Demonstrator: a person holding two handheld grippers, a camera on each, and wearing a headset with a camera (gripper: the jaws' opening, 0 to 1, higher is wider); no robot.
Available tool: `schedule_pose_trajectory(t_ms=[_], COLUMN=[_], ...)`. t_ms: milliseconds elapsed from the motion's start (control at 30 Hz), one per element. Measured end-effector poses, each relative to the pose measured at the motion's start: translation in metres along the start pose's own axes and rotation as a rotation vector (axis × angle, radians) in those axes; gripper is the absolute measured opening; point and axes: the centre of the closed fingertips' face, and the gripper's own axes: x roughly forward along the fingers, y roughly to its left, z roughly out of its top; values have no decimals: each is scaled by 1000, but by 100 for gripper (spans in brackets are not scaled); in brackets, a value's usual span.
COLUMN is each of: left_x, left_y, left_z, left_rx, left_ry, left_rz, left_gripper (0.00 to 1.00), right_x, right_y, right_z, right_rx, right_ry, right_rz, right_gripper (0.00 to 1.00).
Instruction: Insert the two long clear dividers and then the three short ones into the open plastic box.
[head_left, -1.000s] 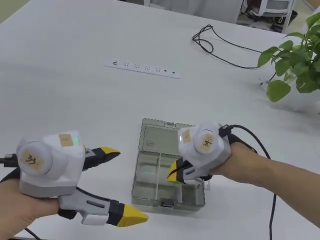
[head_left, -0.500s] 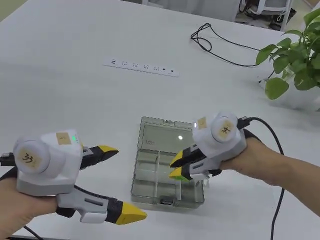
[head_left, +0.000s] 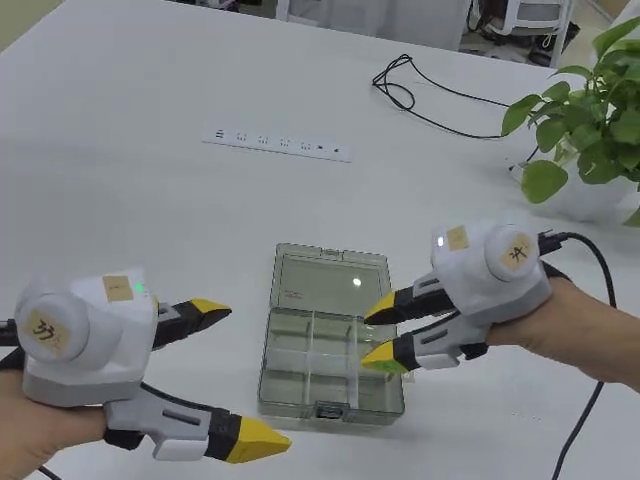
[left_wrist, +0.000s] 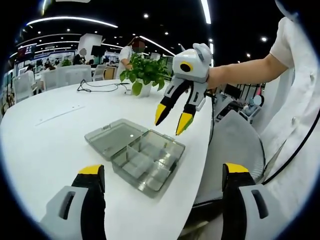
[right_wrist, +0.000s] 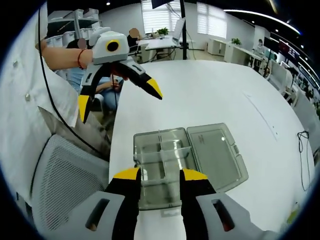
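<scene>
On a white table (head_left: 120, 200), just in front of the person, an open clear plastic box (head_left: 300, 405) lies flat with its lid (head_left: 325, 283) folded back on the far side. Clear dividers (head_left: 312, 350) stand inside the tray and split it into compartments; their number is hard to count through the clear plastic.

In the head view the left gripper (head_left: 240, 375) is held to the left of the box. Its yellow-tipped jaws are spread wide with nothing between them. The right gripper (head_left: 377, 331) sits over the box's right edge, its jaws parted by a smaller gap and also empty.

The left gripper view makes plain what the head view flattens: the right gripper hangs in the air above the box, tips pointing down, touching nothing.

The right gripper view looks along the tray from its near end, with the box between that gripper's own jaw tips. It also takes in a grey mesh chair (right_wrist: 65, 185) beside the table.

Farther back on the table are a white power strip (head_left: 277, 143), a looped black cable (head_left: 420, 95) and a leafy potted plant (head_left: 585, 110).
</scene>
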Motion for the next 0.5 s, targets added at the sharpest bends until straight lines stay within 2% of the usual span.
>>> schedule_pose_trajectory(t_ms=[200, 500], left_x=[-1, -1], left_y=[1, 1], left_z=[0, 0], left_rx=[3, 7], left_ry=[6, 11], left_rz=[1, -5], left_gripper=[100, 100], right_x=[-21, -51], right_y=[-7, -13], right_z=[-17, -67], right_rx=[26, 79], right_ry=[9, 69], right_rz=[-35, -84], right_gripper=[40, 47])
